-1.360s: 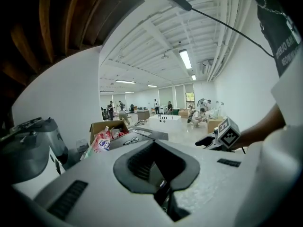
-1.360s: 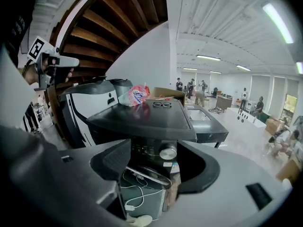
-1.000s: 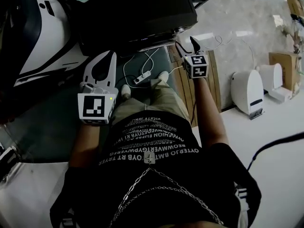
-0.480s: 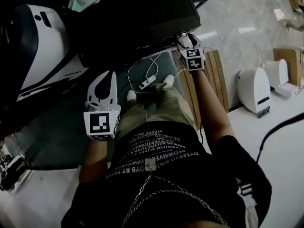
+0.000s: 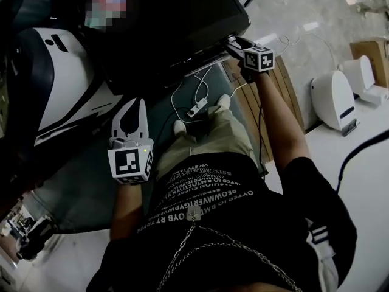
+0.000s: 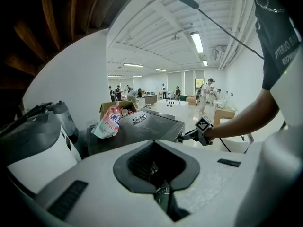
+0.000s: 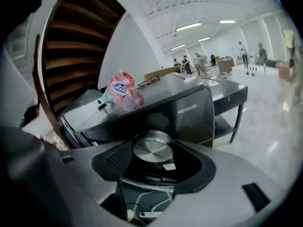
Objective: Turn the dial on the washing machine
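Observation:
The dark washing machine (image 5: 176,23) stands in front of me, and its round silver dial (image 7: 151,146) is on the front panel. My right gripper (image 5: 234,42) reaches out to that panel at the machine's right front corner. In the right gripper view the dial sits between the two jaws, which are closing around it. A gap still shows beside the dial on the right. My left gripper (image 5: 138,102) hangs lower at my left side, away from the machine. It is shut, with nothing between its jaws.
A detergent pouch (image 7: 120,86) and a pair of glasses (image 7: 150,82) lie on the machine's lid. A white appliance (image 5: 55,78) stands to the left. A power strip with cables (image 5: 197,108) lies on the floor by my feet. A white bin (image 5: 334,99) stands at the right.
My right gripper has moved forward and up to the machine's front panel. The left gripper has stayed low at my side.

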The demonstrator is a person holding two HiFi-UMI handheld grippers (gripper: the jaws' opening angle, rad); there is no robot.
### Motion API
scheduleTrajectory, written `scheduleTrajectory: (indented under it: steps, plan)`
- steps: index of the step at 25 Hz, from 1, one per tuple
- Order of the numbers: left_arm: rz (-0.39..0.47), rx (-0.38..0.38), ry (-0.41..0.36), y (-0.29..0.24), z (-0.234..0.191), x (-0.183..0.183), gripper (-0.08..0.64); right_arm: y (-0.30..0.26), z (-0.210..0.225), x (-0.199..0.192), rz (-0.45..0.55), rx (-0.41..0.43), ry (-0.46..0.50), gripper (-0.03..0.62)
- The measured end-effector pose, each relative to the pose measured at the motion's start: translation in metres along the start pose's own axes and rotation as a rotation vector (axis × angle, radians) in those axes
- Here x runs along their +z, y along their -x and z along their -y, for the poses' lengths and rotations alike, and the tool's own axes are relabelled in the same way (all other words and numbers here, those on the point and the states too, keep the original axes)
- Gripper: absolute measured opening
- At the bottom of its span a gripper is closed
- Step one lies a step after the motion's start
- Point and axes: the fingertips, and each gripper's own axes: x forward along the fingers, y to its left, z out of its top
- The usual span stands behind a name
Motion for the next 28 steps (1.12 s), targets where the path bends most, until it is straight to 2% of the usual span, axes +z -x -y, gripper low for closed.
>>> scheduleTrajectory:
  steps: [3, 4, 6, 8, 9, 12, 14, 16, 21, 23, 25, 28]
  plan:
    - [0.006, -0.003, -0.016, 0.004, 0.0, 0.006, 0.005, 0.006, -0.005, 0.008, -0.028, -0.153, 0.252, 0.27]
    - [0.009, -0.003, -0.022, 0.005, -0.001, 0.009, 0.006, 0.006, -0.006, 0.008, -0.047, -0.204, 0.317, 0.27]
    - [0.018, -0.004, -0.033, 0.007, -0.003, 0.013, 0.005, 0.003, -0.005, 0.003, -0.089, -0.286, 0.387, 0.273]
    - [0.027, -0.006, -0.041, 0.009, -0.005, 0.016, 0.005, 0.0, 0.0, -0.002, -0.111, -0.324, 0.387, 0.268]
    - [0.029, -0.005, -0.044, 0.011, -0.005, 0.016, 0.005, -0.002, 0.002, -0.004, -0.109, -0.309, 0.352, 0.27]
    - [0.024, 0.005, -0.043, 0.018, -0.006, 0.012, 0.005, -0.004, 0.006, -0.007, -0.084, -0.189, 0.196, 0.27]
    - [0.018, 0.003, -0.04, 0.02, -0.004, 0.008, 0.005, -0.003, 0.006, -0.004, -0.073, -0.133, 0.154, 0.27]
    - [0.015, -0.004, -0.037, 0.022, -0.002, 0.005, 0.005, -0.003, 0.003, -0.001, -0.076, -0.135, 0.179, 0.27]
    - [0.041, 0.008, -0.026, 0.028, -0.003, 0.01, 0.005, 0.006, -0.011, 0.001, -0.135, -0.302, 0.446, 0.273]
    - [0.043, 0.006, -0.02, 0.027, -0.003, 0.01, 0.005, 0.004, -0.01, -0.002, -0.169, -0.343, 0.496, 0.272]
    - [0.045, -0.004, -0.012, 0.027, 0.0, 0.009, 0.005, 0.001, -0.006, -0.004, -0.184, -0.35, 0.474, 0.263]
    - [0.042, -0.005, 0.005, 0.031, 0.005, 0.012, 0.005, -0.003, -0.001, -0.007, -0.185, -0.3, 0.377, 0.269]
